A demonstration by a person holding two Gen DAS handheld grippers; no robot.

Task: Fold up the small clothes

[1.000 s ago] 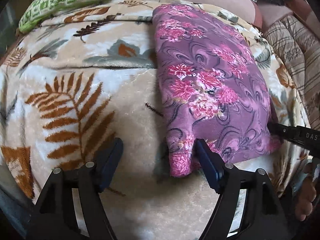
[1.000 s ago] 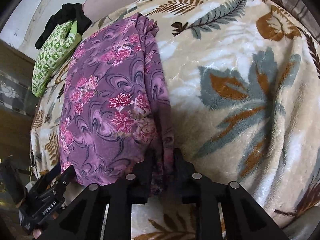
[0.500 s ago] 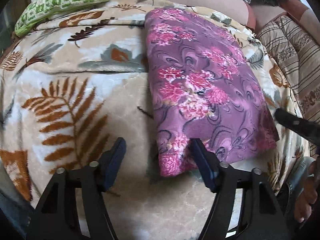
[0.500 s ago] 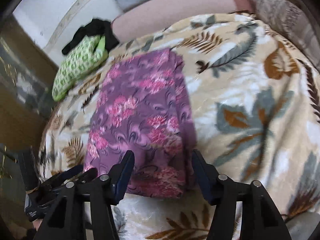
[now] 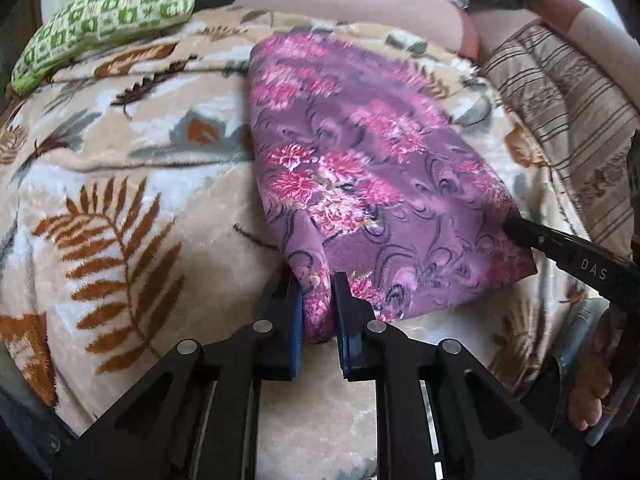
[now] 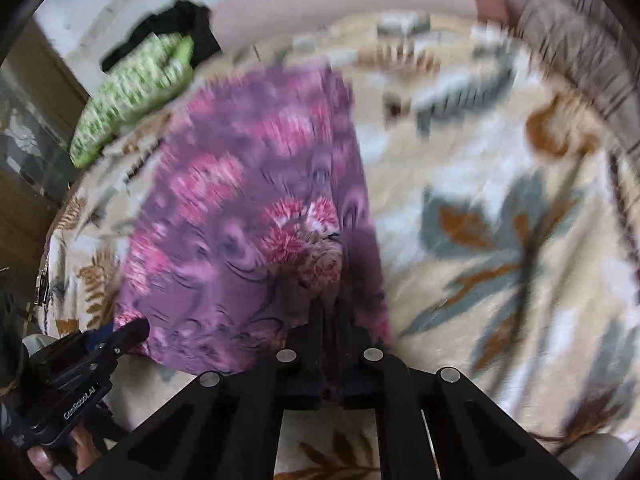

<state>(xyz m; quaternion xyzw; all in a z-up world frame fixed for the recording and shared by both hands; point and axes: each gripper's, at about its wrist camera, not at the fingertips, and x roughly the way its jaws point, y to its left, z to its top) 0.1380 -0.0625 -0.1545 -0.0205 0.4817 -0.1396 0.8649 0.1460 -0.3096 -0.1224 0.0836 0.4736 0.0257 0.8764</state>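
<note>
A purple garment with pink flowers [image 5: 360, 168] lies folded in a long strip on a cream blanket with a leaf pattern [image 5: 120, 200]. My left gripper [image 5: 318, 304] is shut on the garment's near left corner. My right gripper [image 6: 328, 312] is shut on the near right corner of the purple garment [image 6: 248, 208]; the right wrist view is blurred. The right gripper also shows in the left wrist view [image 5: 520, 232], at the garment's right edge. The left gripper shows at the lower left of the right wrist view [image 6: 132, 328].
A green and white patterned cloth [image 5: 100, 12] lies at the far left of the bed, with a black item [image 6: 176, 24] behind it. A striped brown quilt [image 5: 560, 112] lies to the right. A bare foot [image 5: 588, 400] shows at the lower right.
Both grippers have closed on the garment's near corners: the left was open around the left corner, the right was open half a second ago. The near edge is slightly lifted.
</note>
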